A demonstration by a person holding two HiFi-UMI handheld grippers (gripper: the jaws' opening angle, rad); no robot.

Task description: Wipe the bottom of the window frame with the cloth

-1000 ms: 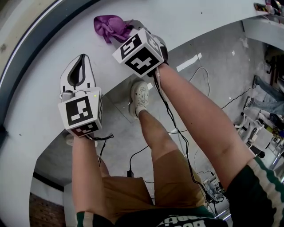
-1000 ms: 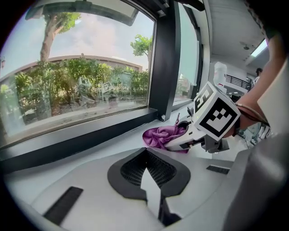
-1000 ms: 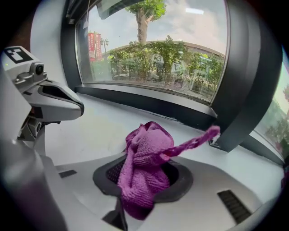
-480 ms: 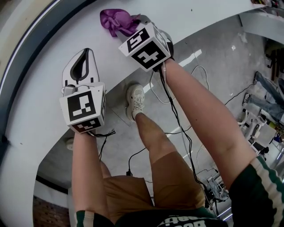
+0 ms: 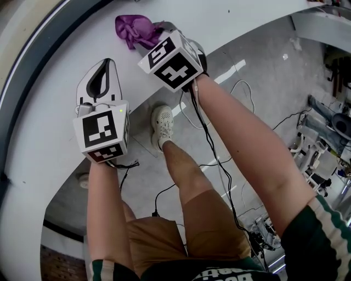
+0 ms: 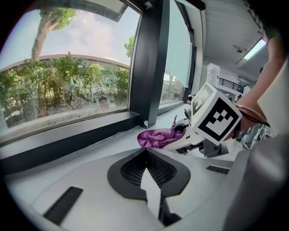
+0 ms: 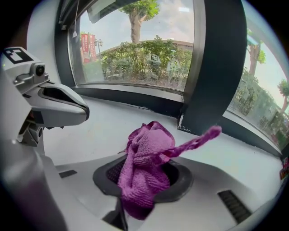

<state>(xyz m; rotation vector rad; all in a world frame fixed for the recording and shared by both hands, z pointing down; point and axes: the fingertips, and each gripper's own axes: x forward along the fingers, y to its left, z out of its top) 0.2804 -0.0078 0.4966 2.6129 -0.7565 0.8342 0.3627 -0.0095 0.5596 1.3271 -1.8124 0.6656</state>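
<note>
Windowsill (image 5: pixel 236 16), cloth (image 7: pixel 151 146) between right tongs (image 7: pixel 142 178)

We have drawn our right gripper (image 5: pixel 158 32) and the crumpled purple terry cloth (image 5: pixel 133 30) it pinches back leftward along the white window sill (image 5: pixel 230 19). Half a second ago both sat further right.

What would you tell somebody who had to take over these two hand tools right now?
Left gripper: jaws together, holding nothing, hovering over the white sill.
Right gripper: shut on the purple cloth, which is bunched between its jaws.
Position: the cloth is low over the sill, near the foot of the dark upright post. Whether it touches the sill can't be told.
Done: cloth picked up and brought to the window.
Left: run the cloth along the bottom frame strip. How much is already wiped doesn't show.
</note>
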